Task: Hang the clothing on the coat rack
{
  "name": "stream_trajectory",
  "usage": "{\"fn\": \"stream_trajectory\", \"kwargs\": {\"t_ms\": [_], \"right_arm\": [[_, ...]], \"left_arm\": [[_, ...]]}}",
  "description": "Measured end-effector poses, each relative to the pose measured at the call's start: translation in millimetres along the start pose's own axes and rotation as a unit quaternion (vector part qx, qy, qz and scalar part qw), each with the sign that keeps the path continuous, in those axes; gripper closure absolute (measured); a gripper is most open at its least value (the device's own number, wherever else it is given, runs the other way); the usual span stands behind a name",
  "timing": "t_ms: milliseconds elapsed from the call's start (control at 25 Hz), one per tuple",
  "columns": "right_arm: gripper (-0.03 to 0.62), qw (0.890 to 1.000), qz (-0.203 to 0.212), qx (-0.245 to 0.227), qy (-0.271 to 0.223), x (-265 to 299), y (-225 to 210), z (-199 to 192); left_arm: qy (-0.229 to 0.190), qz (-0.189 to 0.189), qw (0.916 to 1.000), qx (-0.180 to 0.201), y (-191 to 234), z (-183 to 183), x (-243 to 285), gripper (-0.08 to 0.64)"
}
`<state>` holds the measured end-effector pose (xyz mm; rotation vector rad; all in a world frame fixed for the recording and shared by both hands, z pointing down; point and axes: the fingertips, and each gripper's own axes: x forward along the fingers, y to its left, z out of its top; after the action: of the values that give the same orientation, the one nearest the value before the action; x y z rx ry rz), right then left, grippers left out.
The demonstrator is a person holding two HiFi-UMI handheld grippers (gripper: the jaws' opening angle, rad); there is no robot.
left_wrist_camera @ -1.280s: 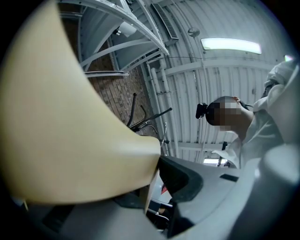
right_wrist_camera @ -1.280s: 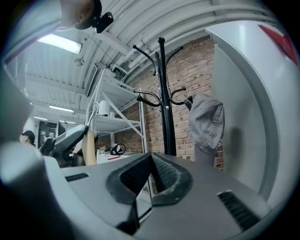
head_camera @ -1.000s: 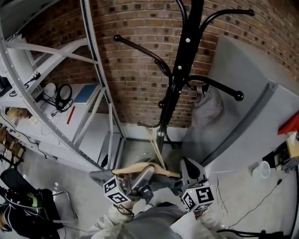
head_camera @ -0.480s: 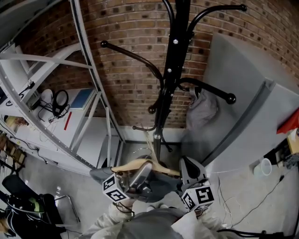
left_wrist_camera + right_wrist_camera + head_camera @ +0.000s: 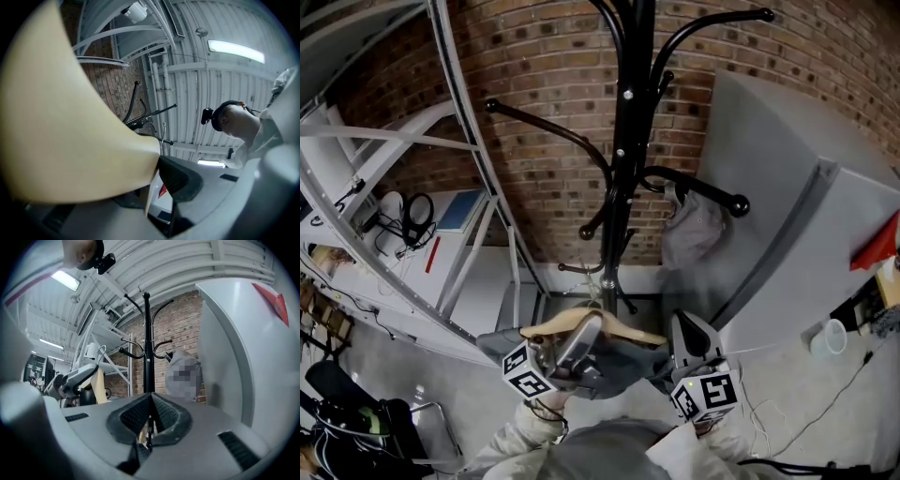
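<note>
The job is barely begun: the wooden hanger [image 5: 70,117] with the dark grey clothing [image 5: 623,361] draped on it sits low at six o'clock in the head view, well apart from the arms of the black coat rack [image 5: 628,141], which rises at twelve o'clock before the brick wall [image 5: 544,56]. The left gripper [image 5: 581,339] is clamped on the hanger, one pad pressed flat against the wood. The right gripper [image 5: 150,416], at about four o'clock from the hanger, has its jaws closed with the pads meeting; it may be pinching a thin fold of the clothing, but its own view does not show that clearly. A pale grey item [image 5: 694,230] already hangs from the rack arm at two o'clock. What is left, by my reading, is the lift and the hooking onto a free arm [image 5: 553,131].
</note>
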<state>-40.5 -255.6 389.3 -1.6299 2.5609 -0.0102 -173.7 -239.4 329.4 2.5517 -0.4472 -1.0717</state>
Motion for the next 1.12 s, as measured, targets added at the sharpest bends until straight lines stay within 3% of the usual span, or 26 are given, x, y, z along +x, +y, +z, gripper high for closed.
{"fn": "stream_trajectory", "kwargs": {"t_ms": [560,1120], "right_arm": [[0.568,1.000,-0.021,-0.011,-0.006,0,-20,7],[0.568,0.999,-0.036,-0.016,-0.009,9,-35,8]], "left_arm": [[0.001,-0.016,0.9999,-0.004,22,27,44,0.462],[0.003,-0.010,0.9997,-0.021,60,28,62,0.462]]}}
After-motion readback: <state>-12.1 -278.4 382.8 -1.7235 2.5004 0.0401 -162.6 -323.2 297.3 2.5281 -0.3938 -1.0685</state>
